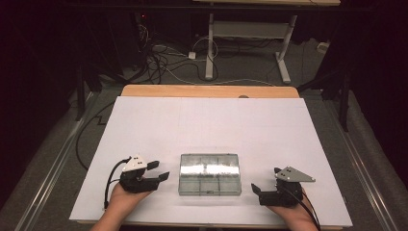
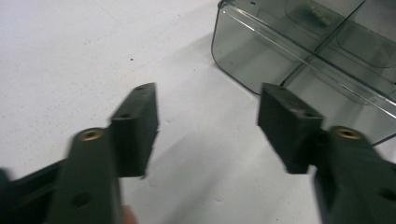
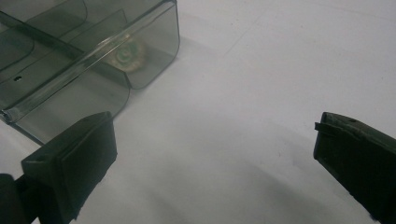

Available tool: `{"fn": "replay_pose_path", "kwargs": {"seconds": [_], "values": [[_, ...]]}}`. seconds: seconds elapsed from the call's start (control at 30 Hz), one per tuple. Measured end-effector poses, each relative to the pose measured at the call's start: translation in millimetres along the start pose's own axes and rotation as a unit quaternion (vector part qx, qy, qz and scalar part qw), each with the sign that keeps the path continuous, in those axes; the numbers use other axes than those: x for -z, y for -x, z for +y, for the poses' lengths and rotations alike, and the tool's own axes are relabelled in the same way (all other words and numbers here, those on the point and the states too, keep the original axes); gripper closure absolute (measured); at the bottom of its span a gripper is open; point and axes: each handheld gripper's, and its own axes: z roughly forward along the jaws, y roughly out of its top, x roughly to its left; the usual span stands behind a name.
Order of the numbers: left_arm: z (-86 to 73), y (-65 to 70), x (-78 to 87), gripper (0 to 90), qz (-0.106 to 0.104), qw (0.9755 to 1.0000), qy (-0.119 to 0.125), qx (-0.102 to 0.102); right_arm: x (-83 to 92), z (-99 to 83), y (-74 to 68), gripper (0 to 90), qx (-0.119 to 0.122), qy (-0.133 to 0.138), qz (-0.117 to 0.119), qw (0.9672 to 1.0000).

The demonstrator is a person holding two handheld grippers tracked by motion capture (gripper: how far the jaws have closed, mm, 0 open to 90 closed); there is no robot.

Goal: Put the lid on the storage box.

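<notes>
Both sets of jaws gape empty, left gripper (image 1: 159, 171) at nine o'clock and right gripper (image 1: 257, 190) at three o'clock of the clear compartment box (image 1: 210, 174), so each should close in square on its side walls.

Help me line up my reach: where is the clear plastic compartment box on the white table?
In the high view, the clear plastic compartment box sits near the front middle of the white table, between the left gripper and the right gripper, touching neither.
</notes>
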Motion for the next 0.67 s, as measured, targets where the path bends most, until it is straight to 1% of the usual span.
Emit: {"fn": "replay_pose_path", "kwargs": {"seconds": [0.07, 0.13, 0.2, 0.27, 0.3, 0.33, 0.4, 0.47, 0.57, 0.67], "values": [[0.5, 0.6, -0.5, 24.1, -0.004, 1.0, -0.001, 0.001, -0.2, 0.2, -0.6, 0.0, 0.002, 0.004, 0.0, 1.0], [0.8, 2.1, -0.1, 18.2, -0.002, 1.0, 0.003, -0.003, -0.2, 0.4, -0.6, 0.0, 0.005, 0.008, 0.0, 1.0], [1.6, 4.0, 1.7, 14.2, 0.001, 0.9998, 0.016, -0.009, 0.1, 0.5, -0.5, 0.0, 0.007, 0.011, 0.0, 0.9999], [3.0, 5.7, 3.6, 13.6, 0.001, 0.9995, 0.03, -0.012, 1.0, 0.5, -0.9, 0.0, 0.003, 0.014, 0.0, 0.9999], [3.9, 6.0, 4.1, 9.1, 0.001, 0.9995, 0.031, -0.011, 1.3, 0.6, -0.6, 0.0, 0.006, 0.017, 0.0, 0.9998], [4.5, 5.9, 4.2, 5.2, -0.002, 0.9995, 0.029, -0.01, 2.0, 0.7, -1.0, 0.0, 0.003, 0.018, -0.001, 0.9998], [4.4, 5.3, 3.3, 0.0, -0.003, 0.9997, 0.025, -0.006, 3.4, 1.1, -0.8, 0.0, 0.004, 0.024, -0.001, 0.9997], [4.8, 6.0, 2.3, 0.0, 0.008, 0.9996, 0.026, -0.004, 5.1, 1.3, -0.9, 0.0, 0.004, 0.027, -0.002, 0.9996], [5.6, 6.4, 0.1, 0.0, 0.003, 0.9997, 0.022, -0.006, 6.3, 0.6, -0.3, 0.0, 0.006, 0.028, -0.003, 0.9996], [5.5, 6.8, -2.2, 0.0, 0.004, 0.9999, 0.014, -0.008, 6.8, 0.0, 0.7, 0.0, 0.002, 0.028, -0.005, 0.9996]]}}
